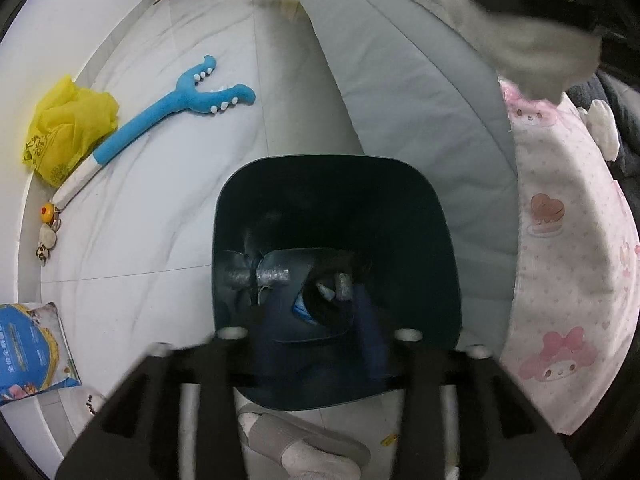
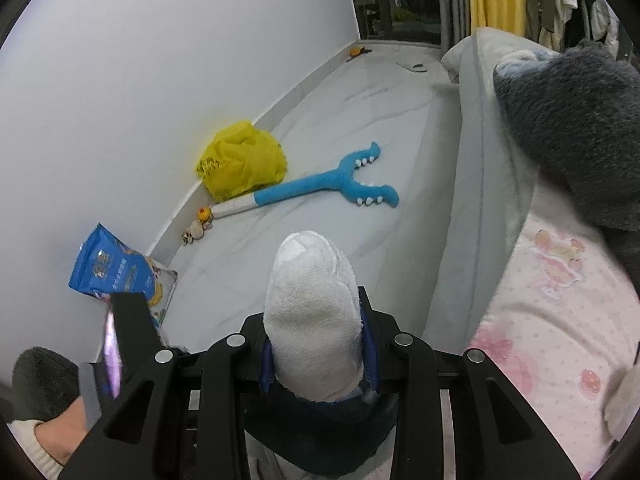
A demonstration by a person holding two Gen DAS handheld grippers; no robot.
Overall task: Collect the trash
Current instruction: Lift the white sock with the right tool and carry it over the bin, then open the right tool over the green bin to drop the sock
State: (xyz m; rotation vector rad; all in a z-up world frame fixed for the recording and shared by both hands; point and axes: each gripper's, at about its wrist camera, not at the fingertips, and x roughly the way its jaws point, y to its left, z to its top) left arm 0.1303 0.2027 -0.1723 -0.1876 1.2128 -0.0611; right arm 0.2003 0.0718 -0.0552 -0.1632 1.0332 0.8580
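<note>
Bin point(image 1: 440, 240): dark teal, open-topped, standing on the pale marble floor point(image 1: 160, 220) directly under the left wrist camera; its inside is in deep shadow.
Left gripper point(image 1: 298, 280): fingers stand apart over the bin's mouth, pads wrapped in silvery film, pressing on nothing.
Between left fingers: a dark blue shape with a bright blue scrap shows low in the bin; too dark to say what it is or whether it touches the pads.
Right gripper point(image 2: 316, 320): clamped on a white cloth point(image 2: 312, 292); the wad hides the fingertips, and only blue pad edges show at its sides.
White cloth, left wrist view: blurred at the top right corner, cut off by the frame, up and to the right of the bin.
Floor by wall: blue plush toy point(image 2: 320, 186), crumpled yellow bag point(image 2: 240, 160), blue packet point(image 2: 116, 272) leaning on the wall.
Right edge: pink patterned bedding point(image 2: 552, 320), a grey cushion edge beside it.
Foot: grey slipper point(image 1: 320, 436), partly hidden behind the left gripper's frame.
</note>
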